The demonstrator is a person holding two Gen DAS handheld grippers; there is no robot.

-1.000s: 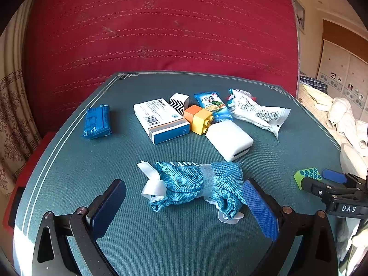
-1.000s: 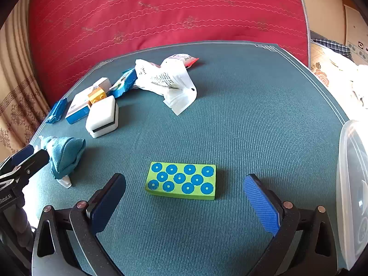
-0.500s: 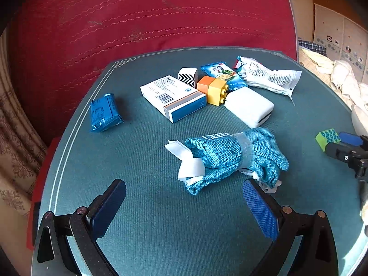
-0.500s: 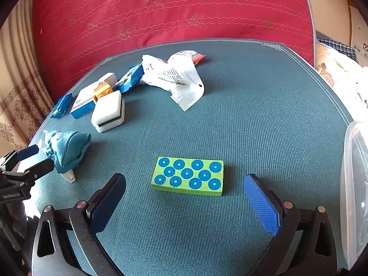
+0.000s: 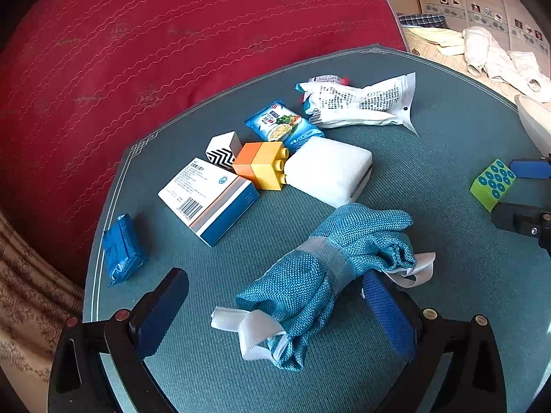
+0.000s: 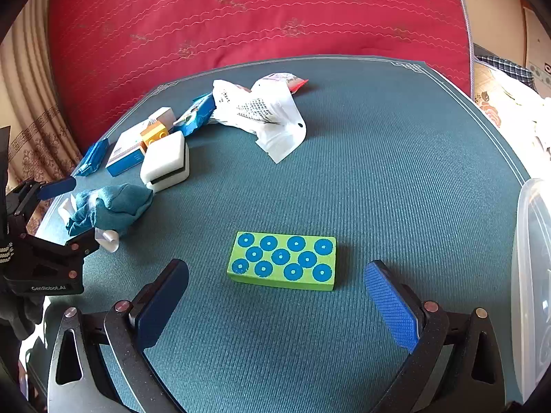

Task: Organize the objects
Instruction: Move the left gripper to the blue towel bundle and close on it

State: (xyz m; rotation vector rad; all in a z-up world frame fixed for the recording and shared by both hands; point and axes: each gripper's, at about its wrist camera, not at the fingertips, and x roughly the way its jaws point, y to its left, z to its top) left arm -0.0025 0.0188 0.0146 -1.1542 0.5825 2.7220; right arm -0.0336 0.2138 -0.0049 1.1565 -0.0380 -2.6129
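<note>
The teal cloth bundle [image 5: 330, 268], banded round its middle with white ribbon ends poking out, lies on the green tabletop [image 5: 447, 130] right between the wide-spread fingers of the left gripper [image 5: 275, 313]; the right-hand pad looks to be just against the cloth's underside, the other pad well clear, so nothing is gripped. Off to the right, the green block [image 6: 282, 261] with blue dots sits flat on the tabletop, just ahead of the right gripper [image 6: 277, 304], whose fingers are also spread wide and hold nothing. Beyond the cloth is a huddle of things: a white box [image 5: 327, 168] close by, a yellow-and-orange brick [image 5: 261, 165] touching it, a blue-and-white carton [image 5: 210, 196] beside the brick, a small cube [image 5: 222, 149] with black zigzags behind, then a blue snack packet [image 5: 282, 125] and a crumpled white bag [image 5: 358, 103] further back. A blue foil pack [image 5: 120, 251] lies alone near the left edge. At the far right edge a clear plastic tub [image 6: 532, 275] shows partly. A red quilted cover [image 6: 258, 10] rises behind the tabletop.
</note>
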